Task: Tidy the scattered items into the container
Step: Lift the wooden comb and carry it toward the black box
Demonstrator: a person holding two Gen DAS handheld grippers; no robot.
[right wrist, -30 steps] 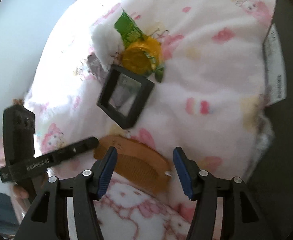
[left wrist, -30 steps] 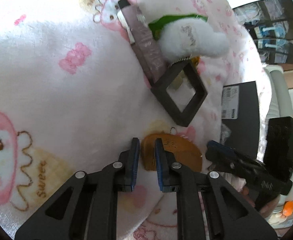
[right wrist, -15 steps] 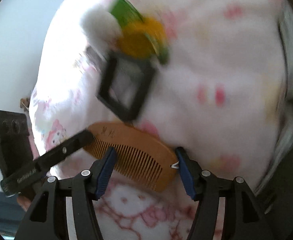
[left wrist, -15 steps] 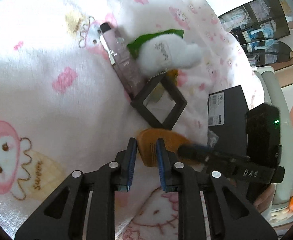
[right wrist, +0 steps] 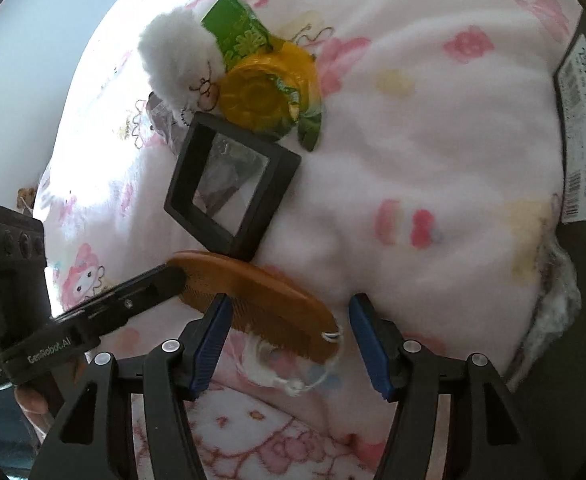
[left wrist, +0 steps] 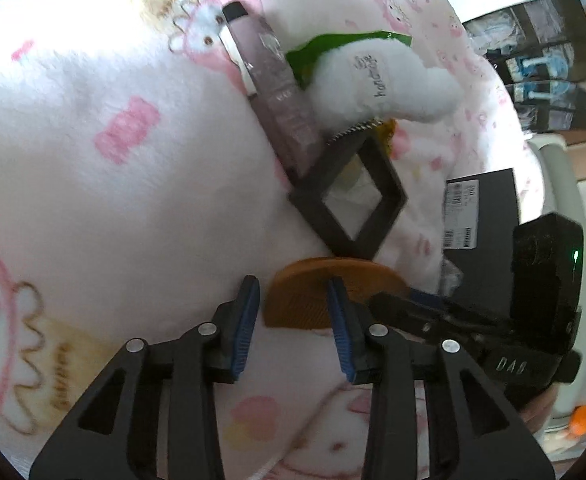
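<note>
The left tongs (left wrist: 293,320) stand parted over a pink-printed fleece blanket (left wrist: 113,160), their right pad against a wooden comb (left wrist: 325,292), with a black square frame (left wrist: 349,208), a mauve tube (left wrist: 277,96) and a white plush toy (left wrist: 377,84) farther off.

Domestic bedroom setting: a fleecy cartoon-print blanket (left wrist: 93,168) covers the surface; beyond its far edge stand shelves (left wrist: 533,60) of household goods.
</note>
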